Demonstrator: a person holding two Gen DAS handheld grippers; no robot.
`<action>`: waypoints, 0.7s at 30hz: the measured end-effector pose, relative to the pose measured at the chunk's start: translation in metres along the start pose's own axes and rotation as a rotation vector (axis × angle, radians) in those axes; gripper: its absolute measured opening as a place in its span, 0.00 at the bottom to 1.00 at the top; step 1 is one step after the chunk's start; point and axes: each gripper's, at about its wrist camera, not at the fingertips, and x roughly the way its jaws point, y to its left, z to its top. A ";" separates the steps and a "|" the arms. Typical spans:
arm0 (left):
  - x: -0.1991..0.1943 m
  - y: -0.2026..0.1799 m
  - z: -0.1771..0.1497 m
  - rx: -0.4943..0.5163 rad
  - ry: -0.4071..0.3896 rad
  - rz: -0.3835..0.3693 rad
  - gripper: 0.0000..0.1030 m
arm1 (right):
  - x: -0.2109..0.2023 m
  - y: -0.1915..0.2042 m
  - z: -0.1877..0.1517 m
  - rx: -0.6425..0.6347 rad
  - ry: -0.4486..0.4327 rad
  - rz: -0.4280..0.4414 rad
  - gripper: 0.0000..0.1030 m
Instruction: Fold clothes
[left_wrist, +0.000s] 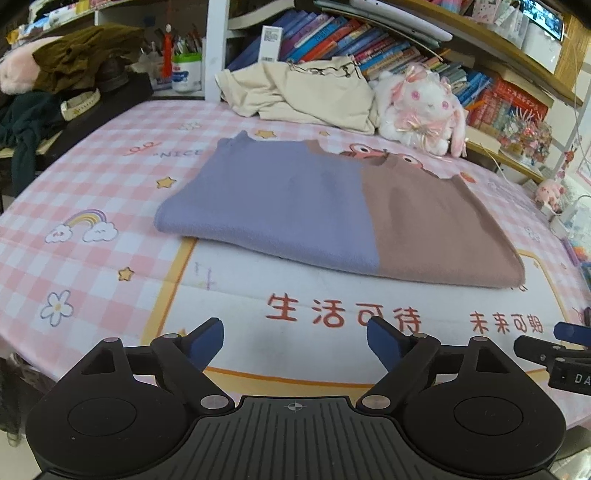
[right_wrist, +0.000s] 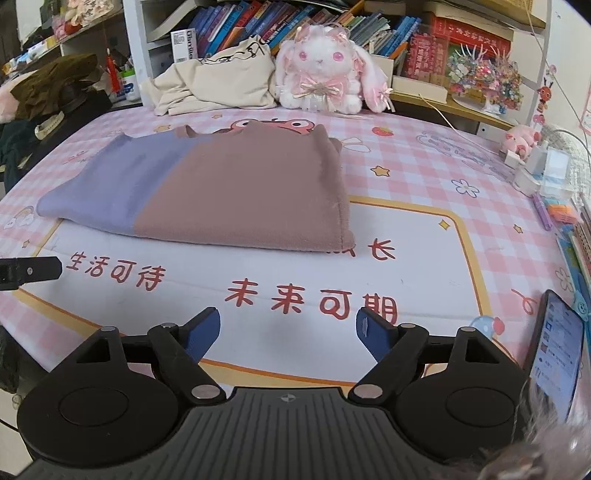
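Sweater (left_wrist: 325, 214), purple and brown, lies folded flat on the desk (left_wrist: 110, 229) with its long axis left-to-right, ahead of both the left hand-held gripper (left_wrist: 295, 343) and right hand-held gripper (right_wrist: 288, 334), each spread wide and empty, about equally near.

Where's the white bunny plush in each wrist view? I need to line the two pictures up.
Left wrist: the bunny plush sits upper right, behind the folded garment's brown end.
Right wrist: the bunny plush sits top centre, behind the folded garment.
Shared landmark: the cream garment heaped just left of it.
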 end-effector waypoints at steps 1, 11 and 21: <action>0.000 0.000 0.000 -0.006 0.003 -0.009 0.86 | 0.000 0.000 0.000 0.003 0.002 -0.002 0.78; 0.015 0.013 0.013 -0.010 0.038 -0.052 0.86 | 0.009 0.012 0.007 0.015 0.021 -0.046 0.81; 0.039 0.060 0.028 -0.292 0.110 -0.209 0.86 | 0.015 0.030 0.019 0.010 0.020 -0.078 0.87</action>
